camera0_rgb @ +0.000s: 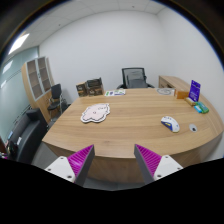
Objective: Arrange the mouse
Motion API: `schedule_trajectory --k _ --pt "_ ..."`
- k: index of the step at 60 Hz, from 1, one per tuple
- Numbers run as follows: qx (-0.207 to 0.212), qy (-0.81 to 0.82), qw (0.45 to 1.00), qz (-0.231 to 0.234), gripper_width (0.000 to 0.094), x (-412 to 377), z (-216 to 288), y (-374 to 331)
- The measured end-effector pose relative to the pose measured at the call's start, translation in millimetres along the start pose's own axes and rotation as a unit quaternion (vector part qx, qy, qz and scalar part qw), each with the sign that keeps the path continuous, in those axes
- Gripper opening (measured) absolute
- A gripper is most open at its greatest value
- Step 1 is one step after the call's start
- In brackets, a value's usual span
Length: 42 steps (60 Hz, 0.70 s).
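Gripper view over a wooden conference table (120, 125). The gripper (114, 160) hung above the near edge of the table, its jaws standing wide apart with nothing held between them; the magenta pads (82, 157) faced one another across an open gap. The mouse (170, 123), white and grey, lay on the table well beyond the fingers and off to the right of them, resting on its own. A pale mouse mat (95, 113) with a pinkish pattern lay on the left half of the table, well apart from the mouse. Near the far right end of the table stood a purple box (194, 91), with a small teal object (201, 107) just beside it. Papers (115, 93) lay at the far edge. A black office chair (134, 78) stood behind the table, another chair (54, 97) at the left near a wooden cabinet (38, 76). The stretch of table between the jaws and the mouse carried no other thing.
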<state>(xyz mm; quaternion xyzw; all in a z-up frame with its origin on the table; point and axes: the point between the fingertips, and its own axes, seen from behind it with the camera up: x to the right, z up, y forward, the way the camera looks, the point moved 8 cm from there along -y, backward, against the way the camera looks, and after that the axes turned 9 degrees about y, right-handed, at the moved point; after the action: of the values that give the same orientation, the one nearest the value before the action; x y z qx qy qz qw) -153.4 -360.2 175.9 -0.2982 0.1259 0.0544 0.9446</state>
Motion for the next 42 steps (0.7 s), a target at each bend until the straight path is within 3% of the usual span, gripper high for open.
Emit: schedule_trajectory --k 10,15,31,42 --pt "0.005 -0.002 0.998 -0.060 0.0838 49.7 -21.3 -13.3" --pt "-0.015 0.017 0.997 -0.078 0.0839 80.4 -28.4 -10.0" --pt "-0.007 -0.007 0.990 -0.139 0.0832 202.7 5.2 46.4" --pt "0.009 -0.025 0.994 -0.111 0.0840 260.0 46.0 111.1"
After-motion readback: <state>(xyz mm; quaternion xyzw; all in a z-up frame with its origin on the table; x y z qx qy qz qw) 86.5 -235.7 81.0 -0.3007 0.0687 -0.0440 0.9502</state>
